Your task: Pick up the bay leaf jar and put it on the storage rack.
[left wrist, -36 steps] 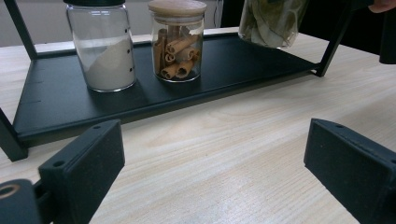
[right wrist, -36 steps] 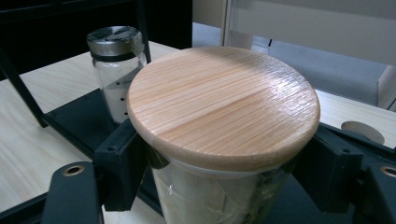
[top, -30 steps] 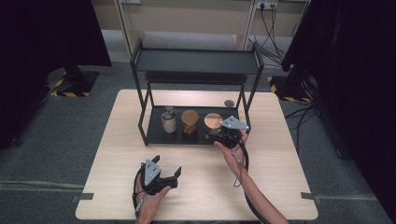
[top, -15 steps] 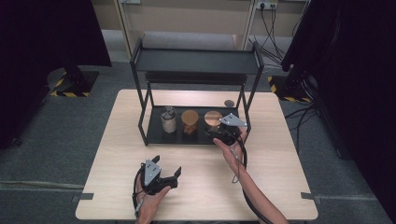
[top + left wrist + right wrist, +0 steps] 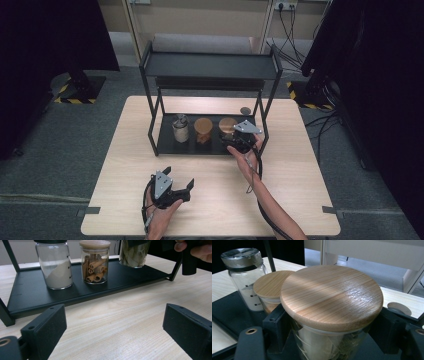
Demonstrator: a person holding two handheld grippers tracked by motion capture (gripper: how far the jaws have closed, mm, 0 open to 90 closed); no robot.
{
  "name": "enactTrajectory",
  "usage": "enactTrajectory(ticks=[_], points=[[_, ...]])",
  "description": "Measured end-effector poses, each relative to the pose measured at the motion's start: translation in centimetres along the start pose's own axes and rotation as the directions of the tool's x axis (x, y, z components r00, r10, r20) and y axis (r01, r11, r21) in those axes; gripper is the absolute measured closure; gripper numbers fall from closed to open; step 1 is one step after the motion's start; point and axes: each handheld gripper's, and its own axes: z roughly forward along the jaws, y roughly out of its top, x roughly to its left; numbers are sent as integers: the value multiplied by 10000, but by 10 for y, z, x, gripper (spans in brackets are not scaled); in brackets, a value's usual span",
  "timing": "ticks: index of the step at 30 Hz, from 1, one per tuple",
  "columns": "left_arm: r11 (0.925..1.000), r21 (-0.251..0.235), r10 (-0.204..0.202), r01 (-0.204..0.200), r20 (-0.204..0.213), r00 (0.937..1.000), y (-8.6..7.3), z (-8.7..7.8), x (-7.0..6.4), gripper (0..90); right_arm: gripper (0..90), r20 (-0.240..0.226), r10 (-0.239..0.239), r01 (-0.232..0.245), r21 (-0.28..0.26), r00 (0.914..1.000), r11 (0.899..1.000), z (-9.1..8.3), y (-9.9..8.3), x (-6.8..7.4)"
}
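Pale wooden table [image 5: 300, 200] carries a black rack [image 5: 165, 145]. Nearest the person, well in front of the rack, the left gripper [image 5: 176, 187] rests with jaws wide apart, holding nothing. On the rack's lower shelf, the right gripper [image 5: 234, 141] clasps the leaf jar [image 5: 331, 315], beside the cinnamon jar [image 5: 95, 262] and white-powder jar [image 5: 55, 265].

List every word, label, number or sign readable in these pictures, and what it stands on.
No text reads anywhere.
Shaker jar: small dark marks on the glass, too small to read.
Cinnamon jar and leaf jar, which sits between the right gripper's jaws: no labels.
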Motion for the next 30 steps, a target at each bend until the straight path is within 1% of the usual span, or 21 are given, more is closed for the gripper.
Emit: enactTrajectory(ticks=[13,21,30], points=[[10000,-7,-3,3,2,10000,0,0,0,46,259,179,12,-13,65,9998,10000,10,0,1],[10000,-1,-14,14,6,10000,0,0,0,46,258,194,116,-118,109,9997,9999,16,-4,1],[10000,-2,-14,14,9,10000,0,0,0,46,258,240,63,-65,105,9997,9999,21,-5,2]])
